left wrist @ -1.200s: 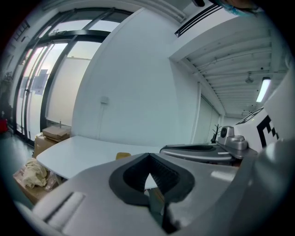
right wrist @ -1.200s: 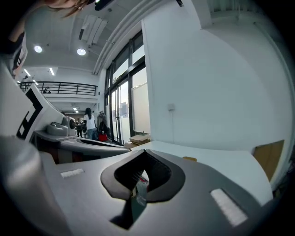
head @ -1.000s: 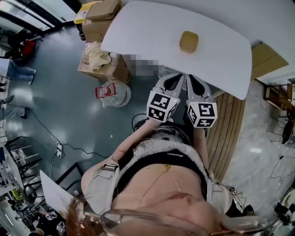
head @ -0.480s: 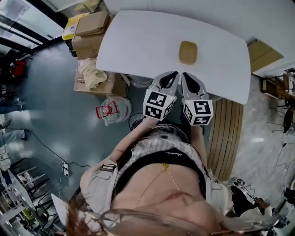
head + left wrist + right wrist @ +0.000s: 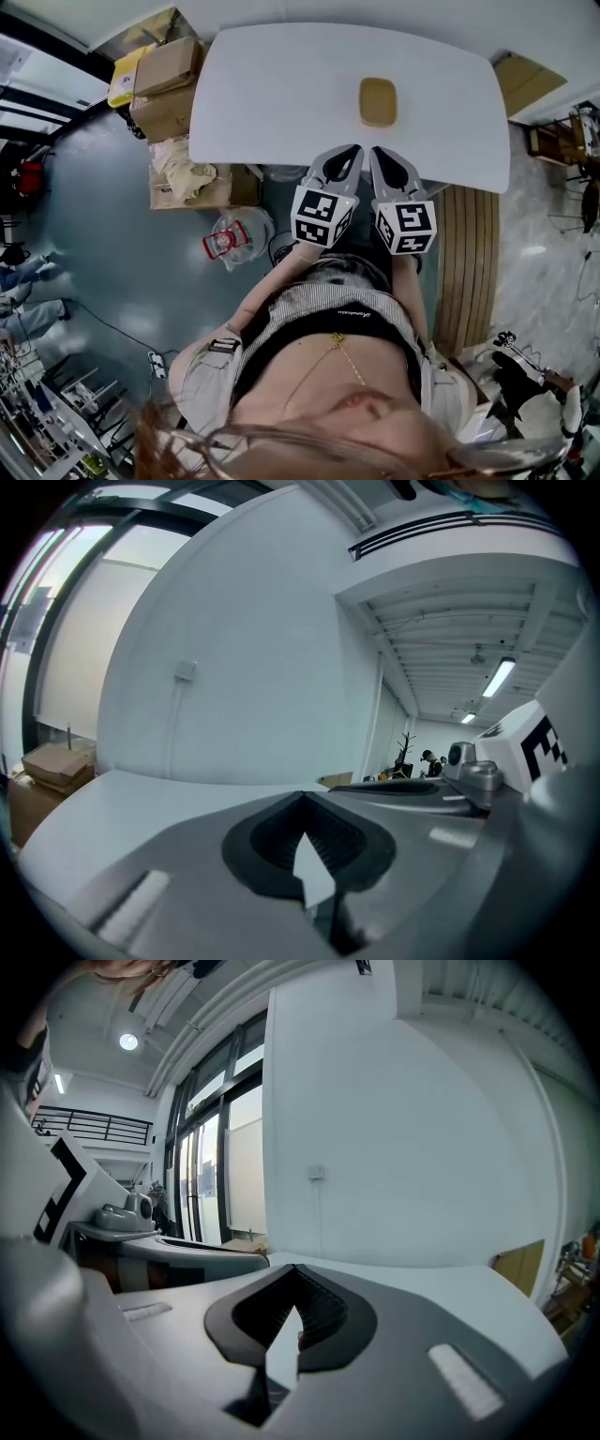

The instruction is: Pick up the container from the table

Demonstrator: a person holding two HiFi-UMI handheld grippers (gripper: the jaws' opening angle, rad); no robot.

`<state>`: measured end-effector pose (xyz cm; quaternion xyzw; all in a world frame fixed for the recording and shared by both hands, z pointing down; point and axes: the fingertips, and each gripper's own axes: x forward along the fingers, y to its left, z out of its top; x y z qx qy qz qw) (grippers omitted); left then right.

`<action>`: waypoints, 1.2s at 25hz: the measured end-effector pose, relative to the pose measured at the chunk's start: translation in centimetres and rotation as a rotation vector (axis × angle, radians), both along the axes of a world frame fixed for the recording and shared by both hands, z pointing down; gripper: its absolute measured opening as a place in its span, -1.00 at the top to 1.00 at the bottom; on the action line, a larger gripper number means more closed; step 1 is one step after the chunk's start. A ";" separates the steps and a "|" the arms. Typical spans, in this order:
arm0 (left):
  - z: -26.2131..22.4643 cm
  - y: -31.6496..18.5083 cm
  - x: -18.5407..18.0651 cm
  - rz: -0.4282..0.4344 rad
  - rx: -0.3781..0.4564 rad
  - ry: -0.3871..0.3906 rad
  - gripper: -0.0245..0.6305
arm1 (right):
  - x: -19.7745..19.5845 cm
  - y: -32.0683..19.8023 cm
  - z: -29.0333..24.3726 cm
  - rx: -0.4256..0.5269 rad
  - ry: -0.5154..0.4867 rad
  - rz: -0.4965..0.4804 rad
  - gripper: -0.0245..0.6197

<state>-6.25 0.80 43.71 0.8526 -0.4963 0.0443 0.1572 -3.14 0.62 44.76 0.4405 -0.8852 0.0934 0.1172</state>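
Container (image 5: pixel 378 101): tan, rounded-square, flat on the white table (image 5: pixel 272 94), right of centre and nearer my edge than the far one. Nothing touching it. My left tongs (image 5: pixel 353 152) and right tongs (image 5: pixel 380 155) sit side by side over the near table edge, tips aimed at the container, clear gap between them and it. Left tongs (image 5: pixel 302 799): clenched, tips meeting, nothing between. Right tongs (image 5: pixel 294 1269): same, clenched on nothing. Neither gripper view shows the container, only tabletop and wall. On the floor left of the table: cardboard boxes (image 5: pixel 167 86) and a clear jug (image 5: pixel 232 236) with a red handle.
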 end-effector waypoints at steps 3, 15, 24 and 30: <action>0.1 -0.1 -0.7 -0.010 -0.011 0.018 0.93 | -0.8 -0.2 -0.1 -0.004 0.012 -0.016 0.85; 1.6 -3.2 -2.8 -0.058 -0.057 0.015 0.93 | -2.9 -3.6 1.0 -0.033 0.016 -0.076 0.85; 1.9 -8.8 -0.9 -0.029 -0.073 -0.029 0.93 | -0.1 -9.4 1.0 -0.041 -0.021 -0.028 0.85; 1.2 -12.7 1.3 -0.012 -0.068 -0.044 0.93 | 2.8 -13.5 -0.1 -0.022 -0.021 -0.001 0.85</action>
